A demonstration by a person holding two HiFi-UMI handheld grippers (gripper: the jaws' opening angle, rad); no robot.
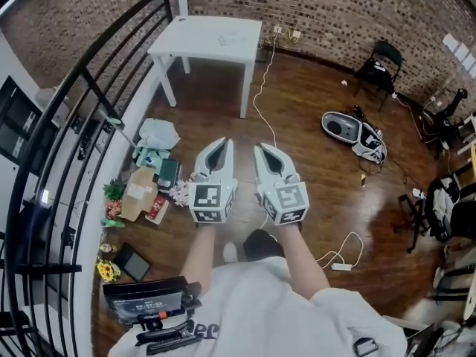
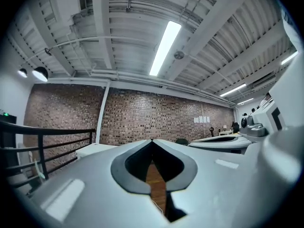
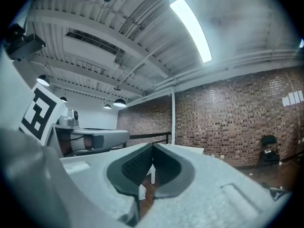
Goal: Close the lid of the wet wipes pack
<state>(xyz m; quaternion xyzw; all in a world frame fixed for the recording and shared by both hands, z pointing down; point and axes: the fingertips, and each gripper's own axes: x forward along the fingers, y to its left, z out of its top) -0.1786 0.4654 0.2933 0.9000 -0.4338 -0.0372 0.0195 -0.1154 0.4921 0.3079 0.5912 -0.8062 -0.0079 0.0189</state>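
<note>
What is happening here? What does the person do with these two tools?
A person stands on a wooden floor and holds a gripper in each hand, side by side in front of the body. The left gripper and the right gripper both have their jaws together, with nothing between them. They point toward a white table across the room. No wet wipes pack can be made out, so the closing has not begun.

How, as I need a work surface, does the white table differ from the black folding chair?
The white table is white, while the black folding chair is black. The table stands at the head view's upper left and the chair at its upper right. The table has a broad flat top and looks larger; the chair offers only a small seat. Both stand upright on the wooden floor near the brick wall.
</note>
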